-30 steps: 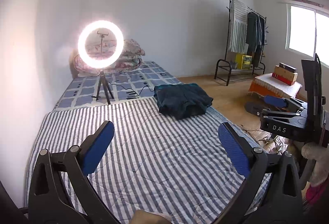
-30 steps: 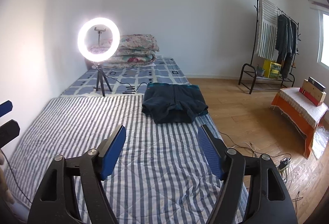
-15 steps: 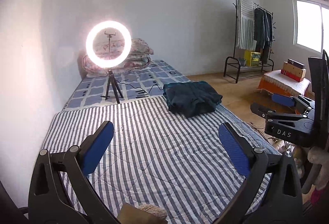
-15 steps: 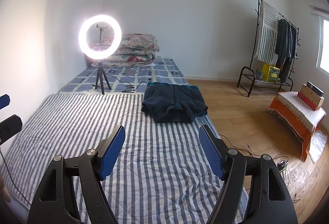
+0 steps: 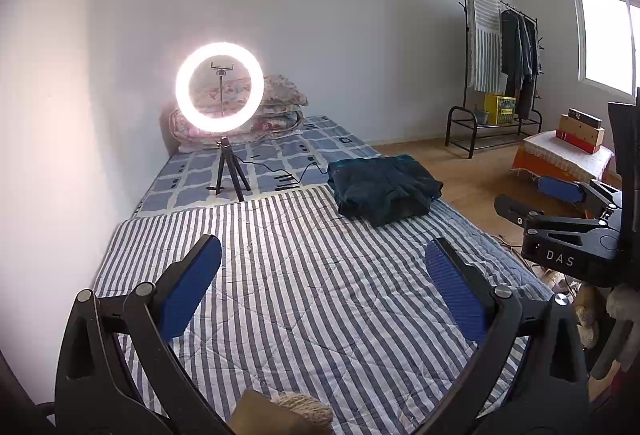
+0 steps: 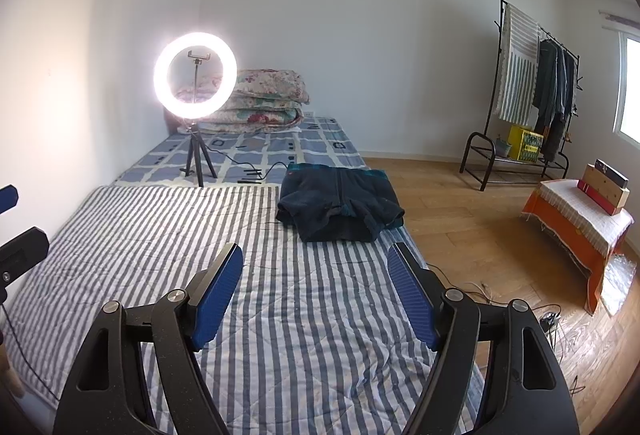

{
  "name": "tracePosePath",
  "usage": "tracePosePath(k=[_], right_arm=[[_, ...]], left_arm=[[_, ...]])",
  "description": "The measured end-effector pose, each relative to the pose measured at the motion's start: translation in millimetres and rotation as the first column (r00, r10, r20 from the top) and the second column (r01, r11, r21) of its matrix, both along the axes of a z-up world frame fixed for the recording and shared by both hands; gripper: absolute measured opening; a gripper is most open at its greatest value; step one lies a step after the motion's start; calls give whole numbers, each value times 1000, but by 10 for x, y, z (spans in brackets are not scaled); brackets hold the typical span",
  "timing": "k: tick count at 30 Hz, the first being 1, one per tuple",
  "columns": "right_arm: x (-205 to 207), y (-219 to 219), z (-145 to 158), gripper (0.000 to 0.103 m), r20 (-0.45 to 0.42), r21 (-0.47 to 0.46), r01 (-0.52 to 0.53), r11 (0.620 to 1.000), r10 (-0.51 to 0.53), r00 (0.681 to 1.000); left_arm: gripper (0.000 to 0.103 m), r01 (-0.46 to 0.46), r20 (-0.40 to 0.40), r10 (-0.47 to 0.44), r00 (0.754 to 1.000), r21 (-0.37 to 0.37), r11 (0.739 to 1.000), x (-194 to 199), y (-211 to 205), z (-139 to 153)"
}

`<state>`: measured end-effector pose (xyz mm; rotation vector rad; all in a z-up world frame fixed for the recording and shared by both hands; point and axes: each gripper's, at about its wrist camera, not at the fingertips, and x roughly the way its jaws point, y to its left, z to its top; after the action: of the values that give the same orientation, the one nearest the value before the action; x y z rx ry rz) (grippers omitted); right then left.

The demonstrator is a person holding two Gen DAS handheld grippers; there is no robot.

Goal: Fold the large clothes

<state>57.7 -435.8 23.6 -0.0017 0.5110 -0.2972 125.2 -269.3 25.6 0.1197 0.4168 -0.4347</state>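
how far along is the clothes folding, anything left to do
Done: one dark garment lies folded in a compact bundle at the right edge of the striped quilt. In hand: nothing; the left tongs and right tongs are open and empty above the quilt. Left: no unfolded clothing shows on the bed.

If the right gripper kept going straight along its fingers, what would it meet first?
Probably the folded dark garment: it lies just above the gap of the open right gripper, at the far right edge of the striped quilt. If the line runs lower, the quilt comes first; depth is unclear.
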Motion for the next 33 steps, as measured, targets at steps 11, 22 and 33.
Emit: tracePosePath(k=[11,22,33], right_arm=[[4,-34,-18,80,-5,0,7,1000,-7,1000],[11,-69,0,80,0,0,10,1000,-10,1000],[1,-73,-9,80,-2,-1,7,1000,-7,1000]], left_arm=[[103,-9,14,9,1000,19,1000,-20,-28,-29],[103,-12,19,12,1000,19,1000,16,3,-32],[103,-13,20,13,1000,21,1000,13,4,-36]])
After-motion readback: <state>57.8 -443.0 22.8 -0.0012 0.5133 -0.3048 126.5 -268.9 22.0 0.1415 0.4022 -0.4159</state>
